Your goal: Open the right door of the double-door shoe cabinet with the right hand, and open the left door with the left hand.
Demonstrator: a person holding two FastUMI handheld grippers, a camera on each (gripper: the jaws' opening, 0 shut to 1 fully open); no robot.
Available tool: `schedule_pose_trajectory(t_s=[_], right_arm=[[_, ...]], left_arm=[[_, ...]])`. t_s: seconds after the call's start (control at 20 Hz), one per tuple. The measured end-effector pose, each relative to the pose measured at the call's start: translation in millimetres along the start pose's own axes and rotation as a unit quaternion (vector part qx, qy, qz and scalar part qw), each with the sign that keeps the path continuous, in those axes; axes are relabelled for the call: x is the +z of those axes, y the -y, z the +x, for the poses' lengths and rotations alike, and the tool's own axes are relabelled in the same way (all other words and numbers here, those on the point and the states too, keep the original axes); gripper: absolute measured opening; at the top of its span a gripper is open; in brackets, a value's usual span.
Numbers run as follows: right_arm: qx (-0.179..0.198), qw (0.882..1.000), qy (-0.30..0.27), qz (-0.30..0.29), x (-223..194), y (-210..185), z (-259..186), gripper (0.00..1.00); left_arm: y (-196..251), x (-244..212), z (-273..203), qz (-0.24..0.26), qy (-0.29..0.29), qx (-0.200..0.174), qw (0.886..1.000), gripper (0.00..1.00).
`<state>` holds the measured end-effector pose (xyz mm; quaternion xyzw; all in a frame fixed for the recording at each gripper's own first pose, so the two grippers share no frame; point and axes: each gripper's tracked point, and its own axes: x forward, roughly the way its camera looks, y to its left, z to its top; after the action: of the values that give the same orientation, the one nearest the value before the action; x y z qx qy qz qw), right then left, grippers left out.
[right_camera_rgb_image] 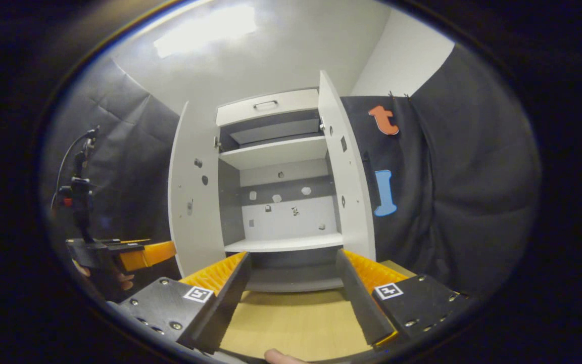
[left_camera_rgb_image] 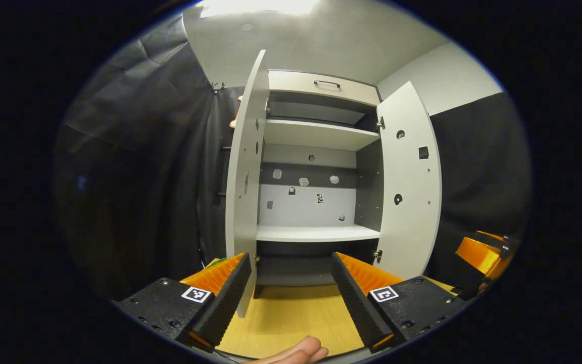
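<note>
The shoe cabinet (left_camera_rgb_image: 316, 167) is seen straight ahead in the left gripper view, standing on the light wooden floor (left_camera_rgb_image: 291, 313) against the booth's dark cloth wall. Both doors are swung out: the left door (left_camera_rgb_image: 243, 187) is turned nearly edge-on, and the right door (left_camera_rgb_image: 409, 182) is angled outward with its inner face shown. Two white shelves (left_camera_rgb_image: 319, 134) and a drawer (left_camera_rgb_image: 321, 86) with a dark handle at the top are exposed inside.

The left tongs (left_camera_rgb_image: 288, 283) are held wide apart, with nothing between the fingers, just in front of the cabinet's base. The right tongs (right_camera_rgb_image: 293, 288) are likewise spread wide and hold nothing, facing the open cabinet (right_camera_rgb_image: 281, 192) from close by. In the right gripper view the left tongs (right_camera_rgb_image: 139, 253) are seen low at the side, beside the left door (right_camera_rgb_image: 192, 192), apart from it.
</note>
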<state>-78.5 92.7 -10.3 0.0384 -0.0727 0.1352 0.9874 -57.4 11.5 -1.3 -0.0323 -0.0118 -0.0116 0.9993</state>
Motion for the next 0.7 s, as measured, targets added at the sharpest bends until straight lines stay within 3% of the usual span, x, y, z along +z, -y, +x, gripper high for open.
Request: schedule_pose_trajectory(t_s=[0.3, 0.7], right_arm=[[-0.022, 1.000, -0.002, -0.014, 2.8, 9.3, -6.4, 1.00], [-0.015, 1.000, 0.002, -0.015, 3.5, 2.4, -6.5, 1.00]], left_arm=[[10.4, -1.4, 6.5, -0.003, -0.004, -0.012, 1.000, 0.98], [10.0, 8.4, -1.2, 0.009, 0.014, -0.019, 1.000, 0.98]])
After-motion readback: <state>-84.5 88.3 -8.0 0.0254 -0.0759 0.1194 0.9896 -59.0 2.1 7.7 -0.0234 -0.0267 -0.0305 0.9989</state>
